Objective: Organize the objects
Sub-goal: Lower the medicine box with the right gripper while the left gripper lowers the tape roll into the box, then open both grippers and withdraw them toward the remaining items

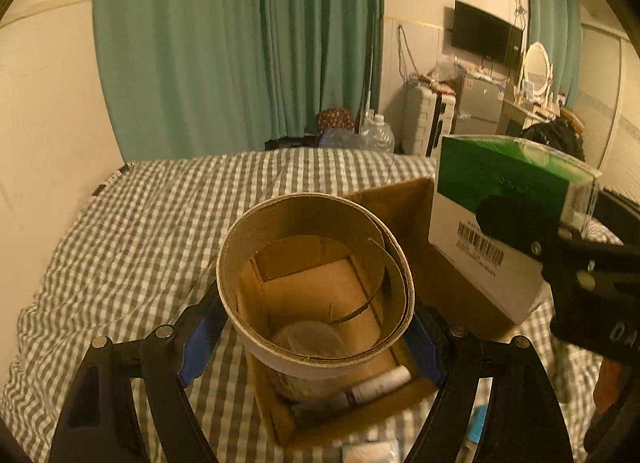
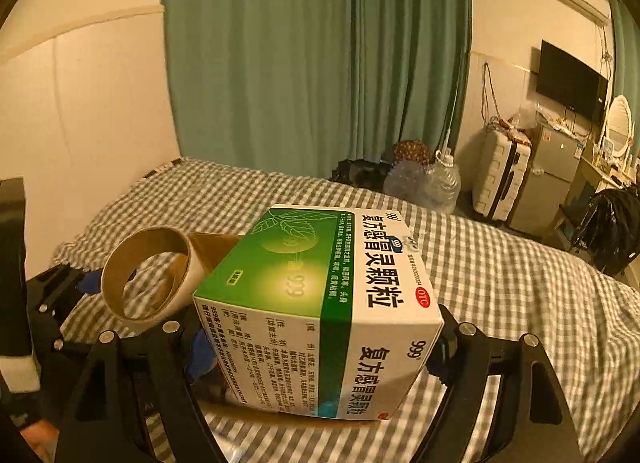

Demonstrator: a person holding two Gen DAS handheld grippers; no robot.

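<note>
Left gripper (image 1: 316,323) clamped around brown cardboard ring (image 1: 314,283); right gripper (image 2: 320,347) around green-white medicine box (image 2: 320,303).

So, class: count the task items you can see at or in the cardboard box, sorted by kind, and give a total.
Tape rolls: 1
Medicine boxes: 1
Cardboard boxes: 1
White tubes in the box: 1
Clear round lids, blurred: 1
Total: 5
</note>
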